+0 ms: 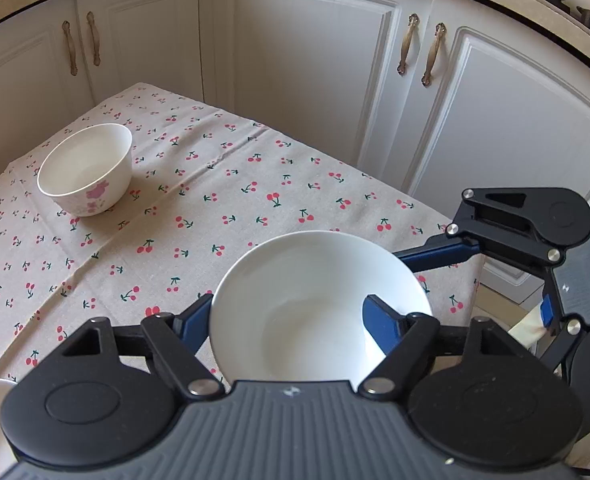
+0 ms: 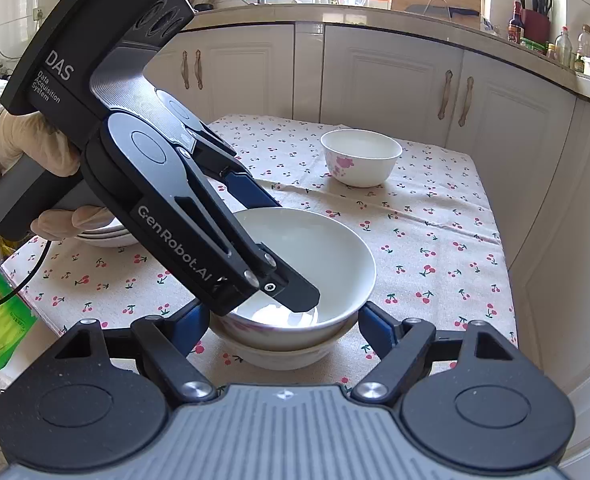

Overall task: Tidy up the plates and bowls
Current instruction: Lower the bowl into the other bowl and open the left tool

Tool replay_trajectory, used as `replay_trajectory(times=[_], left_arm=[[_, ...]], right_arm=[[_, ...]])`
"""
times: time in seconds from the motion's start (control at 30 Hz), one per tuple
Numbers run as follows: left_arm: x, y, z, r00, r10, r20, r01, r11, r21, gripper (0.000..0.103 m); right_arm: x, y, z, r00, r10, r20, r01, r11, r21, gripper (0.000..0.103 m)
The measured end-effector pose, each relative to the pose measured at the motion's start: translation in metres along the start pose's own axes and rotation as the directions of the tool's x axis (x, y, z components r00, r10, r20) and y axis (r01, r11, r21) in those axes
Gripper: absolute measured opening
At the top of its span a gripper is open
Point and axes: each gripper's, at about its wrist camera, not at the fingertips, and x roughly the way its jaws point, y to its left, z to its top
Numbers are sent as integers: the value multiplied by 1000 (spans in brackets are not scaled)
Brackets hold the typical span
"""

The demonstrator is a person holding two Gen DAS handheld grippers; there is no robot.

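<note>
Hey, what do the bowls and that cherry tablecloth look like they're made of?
The bowls: the flowered bowl and the stacked bowls look like glazed ceramic or porcelain, going by their glossy white surface and soft light reflections, though hard melamine can't be ruled out. The tablecloth looks like woven cotton or linen, matte, with a visible weave, fold creases and printed cherries.

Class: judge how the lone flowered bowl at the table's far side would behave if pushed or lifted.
The flowered bowl looks rigid, glazed ceramic: probably slippery and breakable. Upright on the wrinkled tablecloth, it would likely drag the cloth rather than tip.
</note>
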Motion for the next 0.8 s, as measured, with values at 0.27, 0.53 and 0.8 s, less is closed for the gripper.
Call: replay_trajectory(times=[0.27,0.53,0.8], left_arm=[[-15,5,-3,1000,10,22,-10,1000,-2,82],[-25,15,-25,1000,16,18,-15,999,-45,83],[-28,17,-34,999,-1,47,5,998,-68,83]], right_arm=[[-18,-3,6,996,23,84,-24,1000,13,102],[-15,4,3,997,33,65,-33,999,-9,102],[-17,10,3,998,25,54,-24,999,-31,102]])
